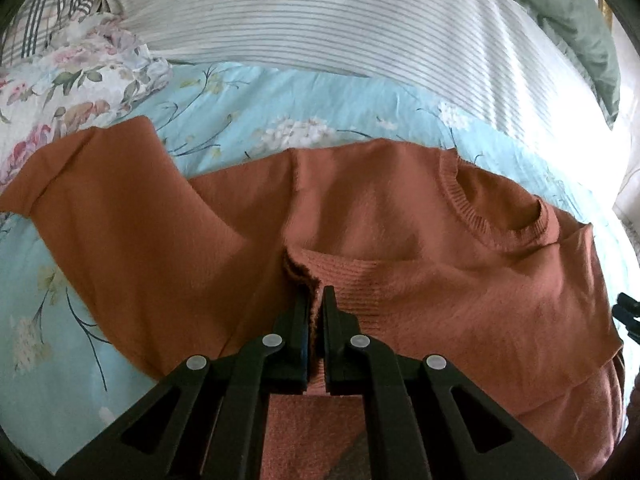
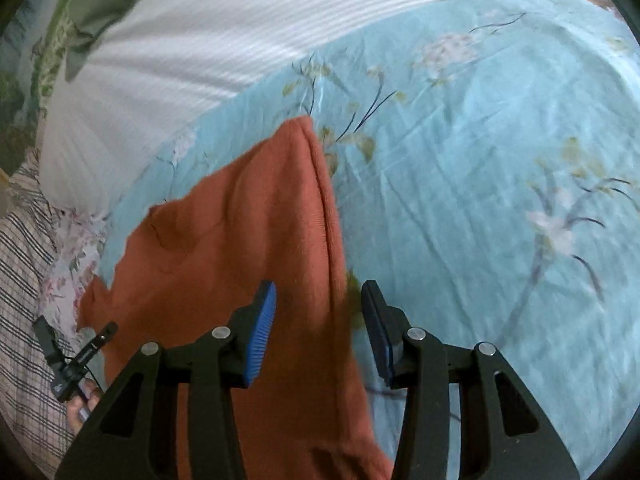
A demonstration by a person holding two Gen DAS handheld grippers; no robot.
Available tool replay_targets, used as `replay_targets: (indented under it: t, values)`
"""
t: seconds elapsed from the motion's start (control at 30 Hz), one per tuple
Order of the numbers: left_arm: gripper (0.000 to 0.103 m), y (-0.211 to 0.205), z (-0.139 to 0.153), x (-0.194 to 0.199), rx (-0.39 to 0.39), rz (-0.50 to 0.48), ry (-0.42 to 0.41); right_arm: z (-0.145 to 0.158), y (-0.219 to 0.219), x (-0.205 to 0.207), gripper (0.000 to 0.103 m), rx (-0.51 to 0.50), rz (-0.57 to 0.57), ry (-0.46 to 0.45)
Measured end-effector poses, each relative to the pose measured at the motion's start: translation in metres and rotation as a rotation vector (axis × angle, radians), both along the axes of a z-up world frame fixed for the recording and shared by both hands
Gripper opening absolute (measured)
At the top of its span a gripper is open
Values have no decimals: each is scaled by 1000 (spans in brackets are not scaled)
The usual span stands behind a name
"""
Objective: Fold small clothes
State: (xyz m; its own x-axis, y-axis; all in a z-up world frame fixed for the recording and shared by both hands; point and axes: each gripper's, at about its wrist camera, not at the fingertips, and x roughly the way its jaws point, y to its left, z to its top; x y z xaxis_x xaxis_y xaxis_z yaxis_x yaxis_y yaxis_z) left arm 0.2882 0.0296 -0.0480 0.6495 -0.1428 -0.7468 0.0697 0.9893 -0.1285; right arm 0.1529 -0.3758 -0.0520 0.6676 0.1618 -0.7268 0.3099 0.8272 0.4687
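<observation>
On the light-blue floral bedsheet [image 1: 224, 120], as seen from the left wrist, a rust-orange knit sweater [image 1: 400, 220] is lying spread out, its ribbed neckline [image 1: 504, 224] to the right and one sleeve [image 1: 100, 200] stretched toward the far left. The ribbed hem [image 1: 344, 276] is being held doubled up over the body: the left gripper [image 1: 316, 300] is clenched on its edge at the near middle. A white striped pillow [image 1: 320, 20] is lying at the far side.

From the right wrist, the right gripper [image 2: 318, 300] is being held released, jaws wide apart, straddling the folded right edge of the sweater [image 2: 248, 240] without any cloth being pinched. The left gripper [image 2: 72, 360] is being glimpsed at the near left.

The folding is judged to be at an early stage: a first bottom-to-top fold is being made on one side only, the far-left sleeve is lying unfolded, and the remaining tucks are not yet done.
</observation>
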Motion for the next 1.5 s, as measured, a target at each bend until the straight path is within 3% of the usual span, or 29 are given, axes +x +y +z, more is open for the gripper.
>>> replay_targets:
  t: [0.07,0.1,0.13,0.27,0.4,0.5,0.63,0.77,0.8,0.93,1.03,1.17,1.23,1.5]
  values:
    - [3,2,-2,0,-8,4,1,-4,5,8,45,-20,23,7]
    - [4,3,-2,-1,-14,8,-3,-4,6,10,38,-31,29,7]
    - [4,3,-2,-2,-15,8,-6,-3,7,11,9,-31,35,6]
    - [3,0,6,-10,-27,-10,-54,7,2,0,10,-62,-10,-42]
    - [4,-5,20,-20,-62,-72,-129,-3,-3,-1,10,-36,-32,-14]
    - [4,-11,6,-12,8,-50,-65,-1,-3,-4,13,-23,-56,-9]
    - [7,-3,-8,-9,22,-16,-1,10,0,-18,18,-36,-88,-24]
    - [11,9,-5,-16,6,7,-4,21,14,-41,38,-14,-74,-67]
    - [16,14,-3,-20,-2,14,-6,23,19,-45,39,-11,-61,-73]
    - [43,44,2,-32,-42,66,-13,22,52,-54,39,12,22,-76]
    - [55,75,4,-37,-37,151,-17,19,82,-56,39,28,98,-67]
    - [55,122,1,-33,-55,249,12,15,114,-55,40,40,176,-53]
    - [62,146,0,-28,-67,297,31,14,127,-53,41,39,205,-44]
    - [66,230,-9,-1,-200,463,69,9,151,-50,45,41,263,-14]
